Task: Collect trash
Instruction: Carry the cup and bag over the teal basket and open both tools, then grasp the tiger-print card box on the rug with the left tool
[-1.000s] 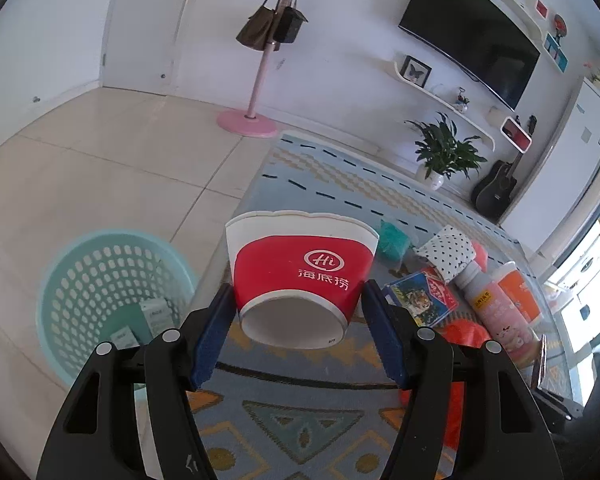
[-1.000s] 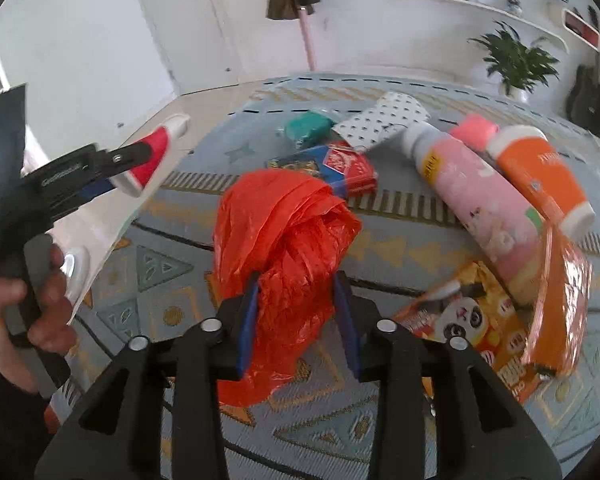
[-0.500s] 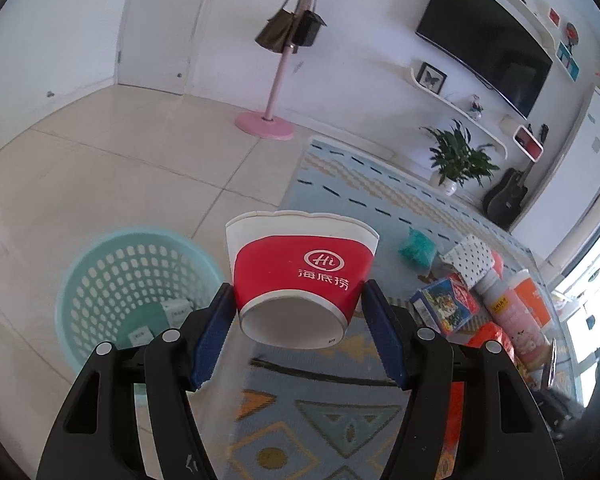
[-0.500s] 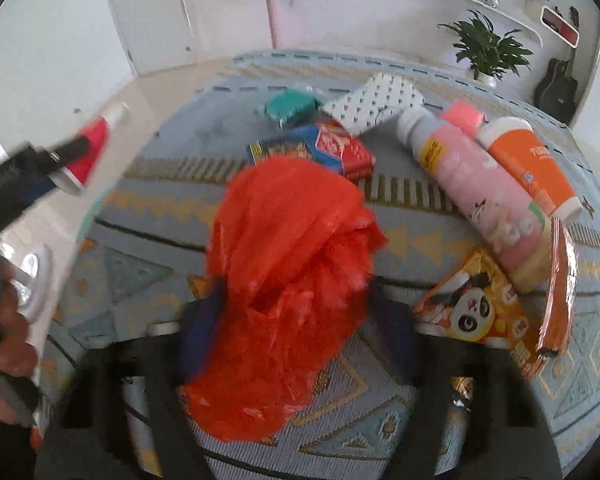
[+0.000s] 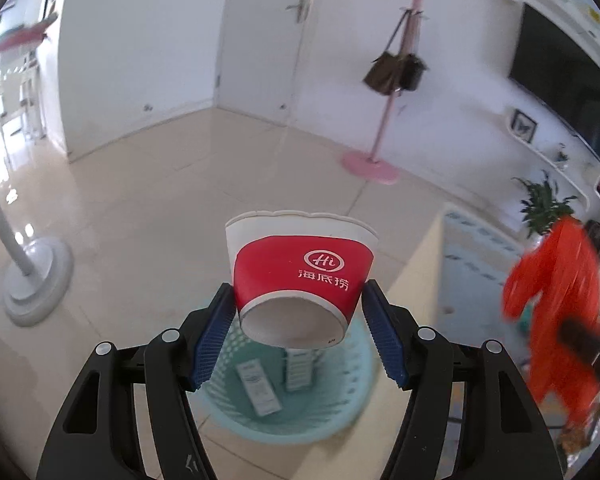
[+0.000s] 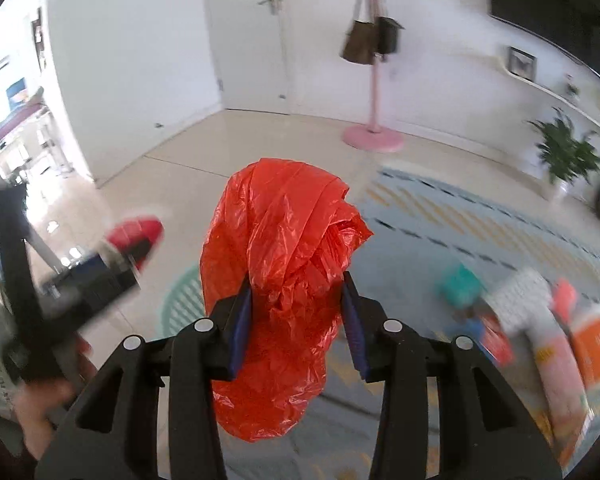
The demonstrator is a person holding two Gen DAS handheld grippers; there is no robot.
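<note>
The left gripper [image 5: 298,320] is clenched on a red-and-white paper cup [image 5: 300,276], held right above the teal basket [image 5: 296,420], which sits on the tile floor at 6 o'clock in the left wrist view. A couple of small cartons [image 5: 260,388] already lie in the basket, so collecting is under way. The right gripper [image 6: 296,320] grasps a crumpled red plastic bag [image 6: 276,280], lifted clear of the rug [image 6: 440,232], with the basket rim showing at about 8 o'clock of its view. Still left on the rug, at 3 to 4 o'clock and blurred: a teal packet [image 6: 460,284], a pink bottle [image 6: 556,364], an orange bottle [image 6: 590,344] and a few boxes. I judge the cup's drop comes next, then the bag.
</note>
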